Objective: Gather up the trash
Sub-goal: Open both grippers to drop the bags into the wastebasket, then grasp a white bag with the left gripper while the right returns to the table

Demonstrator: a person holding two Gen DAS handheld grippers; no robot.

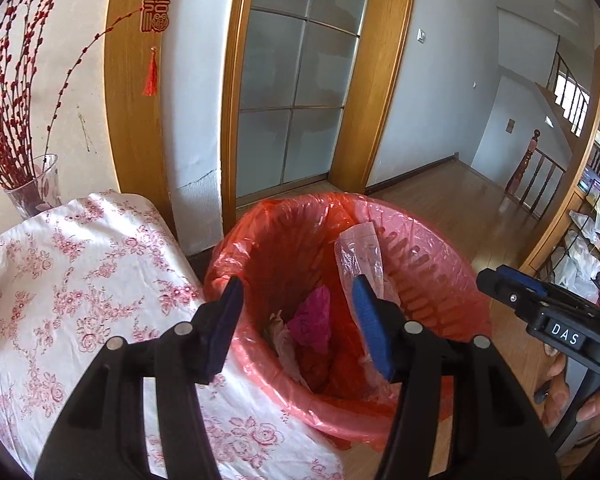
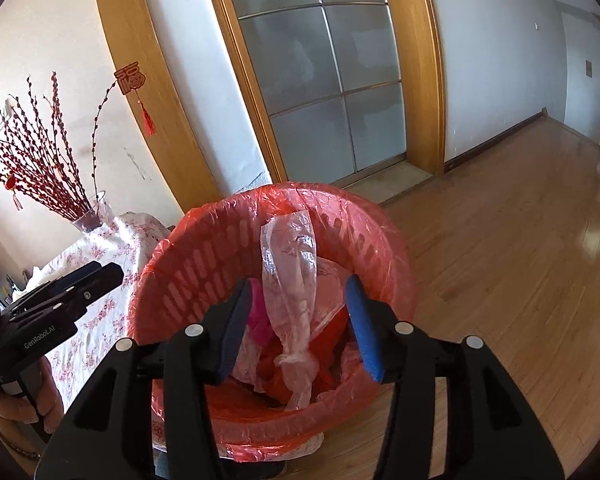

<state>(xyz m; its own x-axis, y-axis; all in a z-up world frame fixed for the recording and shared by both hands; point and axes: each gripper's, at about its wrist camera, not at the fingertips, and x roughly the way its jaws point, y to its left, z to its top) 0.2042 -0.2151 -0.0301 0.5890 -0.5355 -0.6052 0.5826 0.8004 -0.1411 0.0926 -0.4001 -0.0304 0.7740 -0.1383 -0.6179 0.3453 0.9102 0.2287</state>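
Red-lined trash bin (image 2: 204,256) on wood floor (image 2: 500,240), clear plastic bag (image 2: 288,264) inside; left gripper (image 1: 296,320) and right gripper (image 2: 296,320) both spread wide above it, holding nothing.

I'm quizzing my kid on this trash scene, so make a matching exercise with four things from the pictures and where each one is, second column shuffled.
Things:
1. clear plastic bag
2. glass vase
3. red tassel charm
4. red liner

Places:
A. hanging on the wooden door frame
B. draped over the bin's rim
C. standing on the flowered tablecloth, holding red branches
D. sticking up out of the bin, knotted low down

Pairs: 1-D, 2-C, 3-A, 4-B
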